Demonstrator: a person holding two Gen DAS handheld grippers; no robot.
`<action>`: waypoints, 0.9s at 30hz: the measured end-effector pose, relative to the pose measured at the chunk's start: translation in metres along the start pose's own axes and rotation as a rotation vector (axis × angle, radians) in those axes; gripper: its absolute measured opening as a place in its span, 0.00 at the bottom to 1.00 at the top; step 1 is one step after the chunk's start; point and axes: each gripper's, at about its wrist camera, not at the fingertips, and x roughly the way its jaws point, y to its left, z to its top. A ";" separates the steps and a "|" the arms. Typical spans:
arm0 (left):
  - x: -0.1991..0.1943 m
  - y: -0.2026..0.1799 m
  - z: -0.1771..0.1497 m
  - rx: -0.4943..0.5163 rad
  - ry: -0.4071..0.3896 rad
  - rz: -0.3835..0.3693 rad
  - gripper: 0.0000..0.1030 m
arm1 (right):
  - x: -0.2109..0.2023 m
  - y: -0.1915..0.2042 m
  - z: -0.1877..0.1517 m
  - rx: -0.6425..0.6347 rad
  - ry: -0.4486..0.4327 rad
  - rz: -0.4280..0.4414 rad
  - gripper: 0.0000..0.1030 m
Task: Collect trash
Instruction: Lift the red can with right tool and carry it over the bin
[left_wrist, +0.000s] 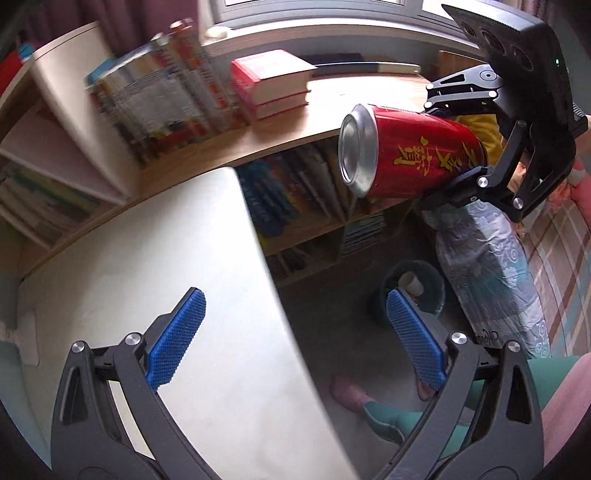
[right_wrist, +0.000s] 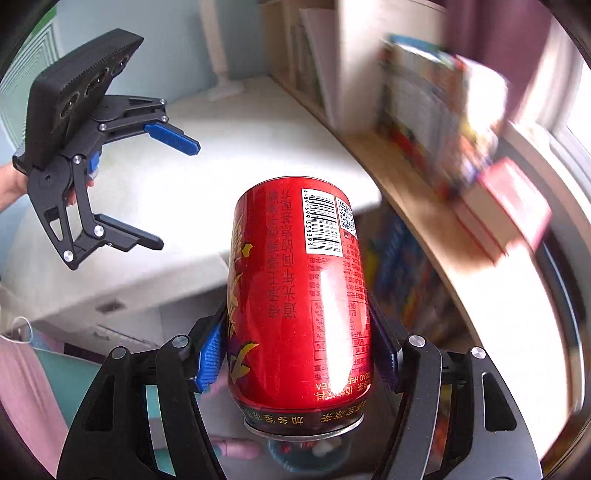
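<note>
My right gripper is shut on a red drink can with gold lettering, its blue pads pressing both sides near the lid end. In the left wrist view the same can hangs in the air at the upper right, held by the right gripper beyond the white table's edge. My left gripper stands open and empty over the edge of the white table. On the floor below sits a dark teal bin with a paper cup inside. The left gripper also shows open in the right wrist view.
A wooden shelf holds upright books and a stack of red books. More books fill the cubbies below it. A patterned bag stands beside the bin. A person's teal-trousered leg and pink slipper are on the floor.
</note>
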 end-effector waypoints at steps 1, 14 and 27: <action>0.012 -0.021 0.007 0.009 0.003 -0.023 0.93 | -0.006 -0.008 -0.023 0.031 0.010 -0.012 0.64; 0.212 -0.203 -0.021 -0.001 0.165 -0.194 0.93 | 0.071 -0.076 -0.305 0.500 0.177 -0.069 0.65; 0.419 -0.250 -0.097 0.056 0.322 -0.200 0.93 | 0.275 -0.075 -0.461 0.736 0.288 -0.039 0.66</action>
